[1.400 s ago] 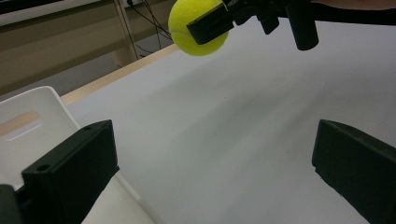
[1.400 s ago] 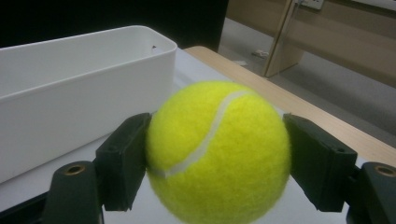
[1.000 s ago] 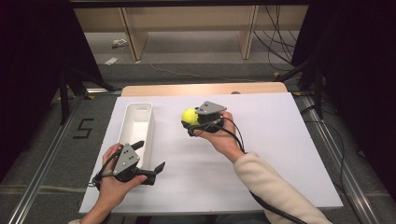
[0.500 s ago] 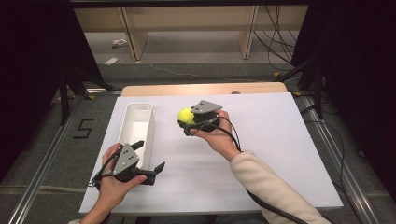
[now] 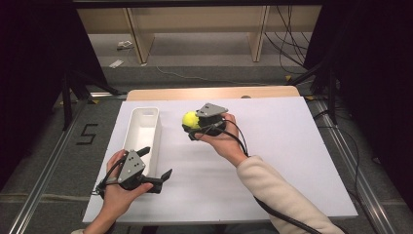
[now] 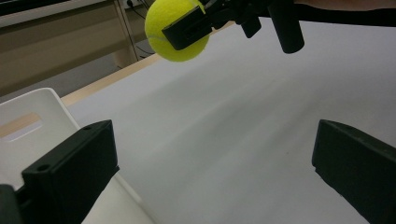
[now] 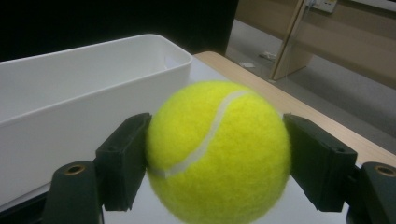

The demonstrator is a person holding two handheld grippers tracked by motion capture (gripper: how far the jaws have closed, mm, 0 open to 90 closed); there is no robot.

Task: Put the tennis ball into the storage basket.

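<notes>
A yellow tennis ball (image 5: 190, 119) (image 7: 217, 151) (image 6: 173, 29) is held above the white table, with my right gripper (image 5: 191, 123) (image 7: 217, 158) shut on it, one jaw on each side. It hangs just right of a long white bin (image 5: 142, 130) (image 7: 70, 98) that lies lengthwise on the table's left part. My left gripper (image 5: 157, 165) (image 6: 215, 163) rests low near the front, beside the bin's near end, open with nothing between its jaws.
The white tabletop (image 5: 282, 146) spreads wide to the right and front. A wooden strip (image 5: 209, 92) runs along the far edge. Beyond it stand wooden shelf legs (image 5: 134, 41) on a grey floor, with cables at the right.
My right gripper has carried the ball a little to the left, closer to the bin. The left gripper has stayed put.
</notes>
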